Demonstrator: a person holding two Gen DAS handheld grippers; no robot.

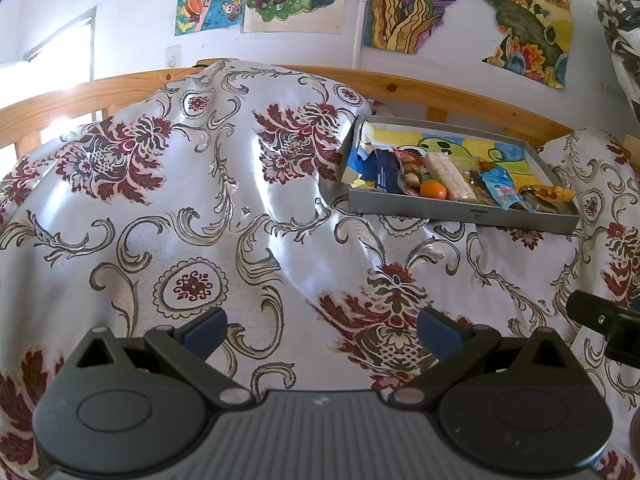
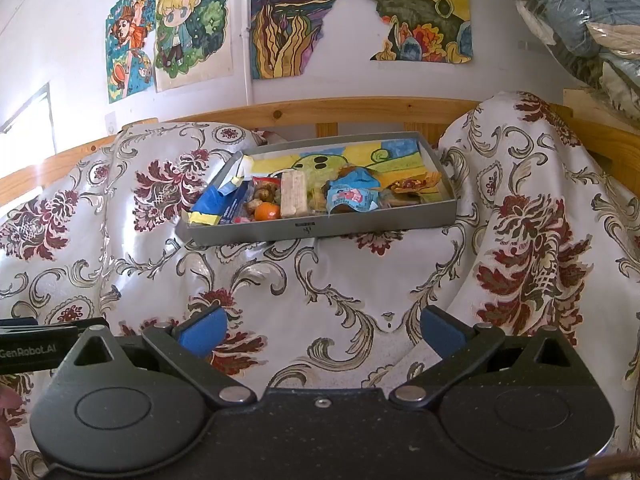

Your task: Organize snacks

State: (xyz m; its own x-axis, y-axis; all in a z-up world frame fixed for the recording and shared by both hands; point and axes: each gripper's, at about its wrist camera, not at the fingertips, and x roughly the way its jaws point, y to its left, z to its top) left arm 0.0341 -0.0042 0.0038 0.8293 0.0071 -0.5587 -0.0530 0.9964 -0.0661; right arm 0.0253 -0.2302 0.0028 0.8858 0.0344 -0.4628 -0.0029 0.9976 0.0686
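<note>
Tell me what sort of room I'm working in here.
Probably a child's bedroom at home: colourful hand-drawn pictures hang on the wall, a pine rail like a bed frame runs behind, and the snack box sits on a floral cloth.

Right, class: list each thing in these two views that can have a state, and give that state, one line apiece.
left gripper: open, empty
right gripper: open, empty
grey box: lidless, holding snacks
orange: whole, in the box
blue packet: crumpled, in the box
cloth: draped, wrinkled
</note>
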